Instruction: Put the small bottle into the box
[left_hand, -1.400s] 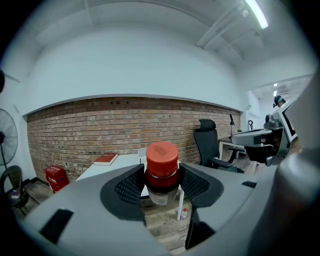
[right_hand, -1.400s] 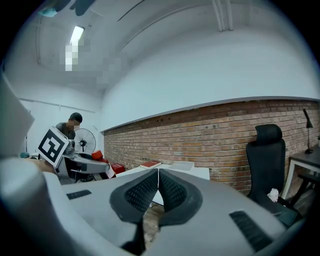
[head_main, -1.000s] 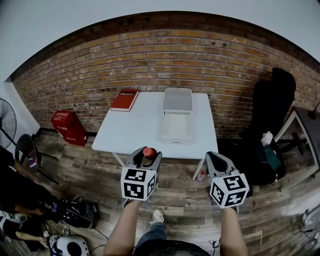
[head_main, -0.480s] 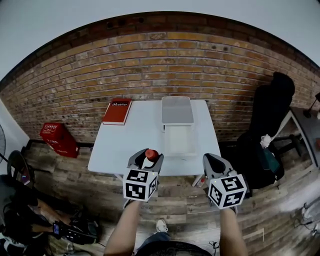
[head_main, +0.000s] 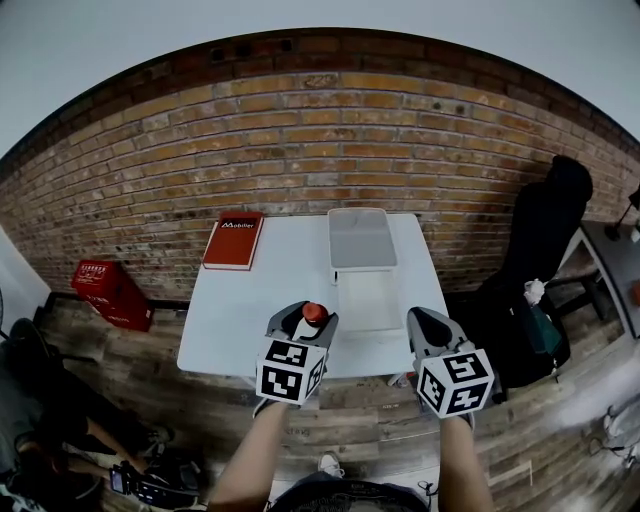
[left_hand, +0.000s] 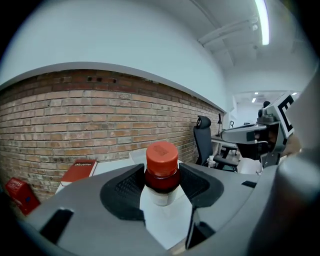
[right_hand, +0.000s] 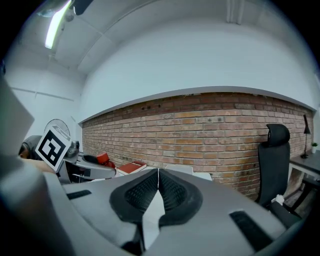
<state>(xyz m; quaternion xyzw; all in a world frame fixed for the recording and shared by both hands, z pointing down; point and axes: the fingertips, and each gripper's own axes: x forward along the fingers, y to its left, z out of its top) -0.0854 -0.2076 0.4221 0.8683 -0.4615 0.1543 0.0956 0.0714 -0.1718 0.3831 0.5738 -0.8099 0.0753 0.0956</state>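
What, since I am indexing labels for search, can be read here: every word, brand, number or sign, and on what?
"Mobilier", seemingly: white print on the red book on the table.
Print on the red crate: too small to read.
Mark on the cap of the small bottle: unreadable.
Cubes on the left gripper and right gripper: square patterns, no words.

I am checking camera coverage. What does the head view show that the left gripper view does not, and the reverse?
Only the head view: the wooden plank floor and the person's forearms. Only the left gripper view: the ceiling strip light and the ribbed pads of the left tongs pressing the small white bottle with red cap. Both: that bottle, the red book, the brick wall.
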